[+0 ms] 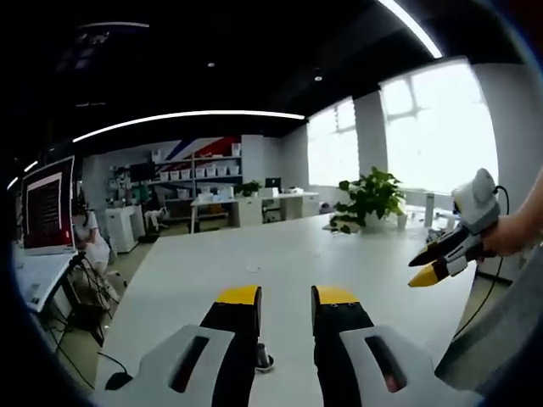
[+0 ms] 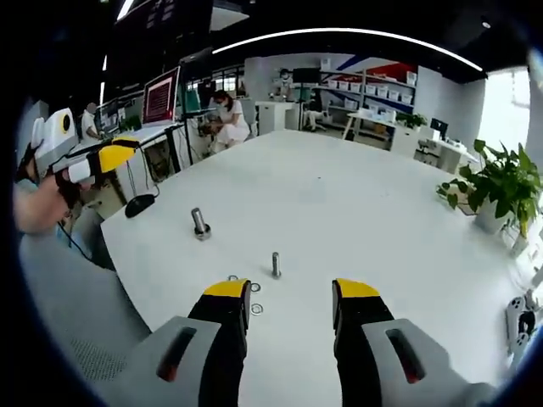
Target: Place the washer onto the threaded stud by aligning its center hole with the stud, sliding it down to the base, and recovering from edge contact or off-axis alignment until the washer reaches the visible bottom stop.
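Left tongs: in the right gripper view the left gripper (image 2: 119, 157) is held up at the far left, off the table, yellow tips pressed close together and holding nothing. In its own view the left gripper (image 1: 285, 295) shows jaws spread with an empty gap.

Short bolt: a stubby bolt (image 2: 200, 224) stands upright on the white table (image 2: 356, 212), left of centre, well apart from the stud.

Washers: a few small flat rings (image 2: 256, 309) lie on the table just beside the tip of the right tongs' left jaw; one more washer (image 2: 255, 287) lies just beyond, near the stud's foot. None is on the stud yet.

Stud: a thin threaded stud (image 2: 276, 264) stands upright near the table's middle, bare along its length.

Right tongs: the right gripper (image 2: 291, 291) hovers low over the table, jaws spread wide, empty.

Plant: a potted plant (image 2: 501, 191) sits at the far right edge.

Handling: the washer looks light, stiff, thin and probably slippery; lying flat, it is likely best pinched across its outer rim, keeping the centre hole free for the stud.
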Available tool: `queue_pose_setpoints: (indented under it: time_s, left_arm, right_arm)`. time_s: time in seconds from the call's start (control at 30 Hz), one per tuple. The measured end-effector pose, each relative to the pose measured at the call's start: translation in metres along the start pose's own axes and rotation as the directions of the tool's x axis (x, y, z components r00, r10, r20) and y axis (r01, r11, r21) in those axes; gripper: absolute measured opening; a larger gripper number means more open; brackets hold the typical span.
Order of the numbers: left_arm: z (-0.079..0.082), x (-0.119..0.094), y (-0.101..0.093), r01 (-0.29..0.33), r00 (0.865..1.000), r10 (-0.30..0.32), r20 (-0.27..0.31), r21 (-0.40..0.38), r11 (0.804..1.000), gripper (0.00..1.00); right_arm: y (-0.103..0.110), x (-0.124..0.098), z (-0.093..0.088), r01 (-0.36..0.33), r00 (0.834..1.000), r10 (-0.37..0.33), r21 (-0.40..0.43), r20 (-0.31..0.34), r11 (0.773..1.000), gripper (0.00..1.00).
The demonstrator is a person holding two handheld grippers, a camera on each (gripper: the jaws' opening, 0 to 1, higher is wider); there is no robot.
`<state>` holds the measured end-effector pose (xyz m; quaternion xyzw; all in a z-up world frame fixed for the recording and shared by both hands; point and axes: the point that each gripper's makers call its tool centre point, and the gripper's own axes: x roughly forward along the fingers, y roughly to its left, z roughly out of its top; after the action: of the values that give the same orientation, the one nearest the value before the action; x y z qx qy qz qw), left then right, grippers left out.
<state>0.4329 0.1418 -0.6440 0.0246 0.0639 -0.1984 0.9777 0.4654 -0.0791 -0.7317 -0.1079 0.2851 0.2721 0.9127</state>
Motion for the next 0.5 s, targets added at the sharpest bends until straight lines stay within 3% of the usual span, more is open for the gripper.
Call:
queue_pose_setpoints:
  time_s: [0.23, 0.5]
  left_arm:
    - [0.002, -0.001, 0.0, -0.003, 1.0, 0.003, 0.004, 0.014, 1.0, 0.21]
    - [0.003, -0.002, -0.001, -0.003, 1.0, 0.003, 0.007, 0.021, 1.0, 0.21]
  right_arm:
    - [0.007, 0.015, -0.006, -0.043, 0.998, 0.04, -0.052, -0.052, 0.998, 0.41]
    - [0.017, 0.032, -0.013, -0.07, 0.992, 0.065, -0.045, -0.106, 0.997, 0.4]
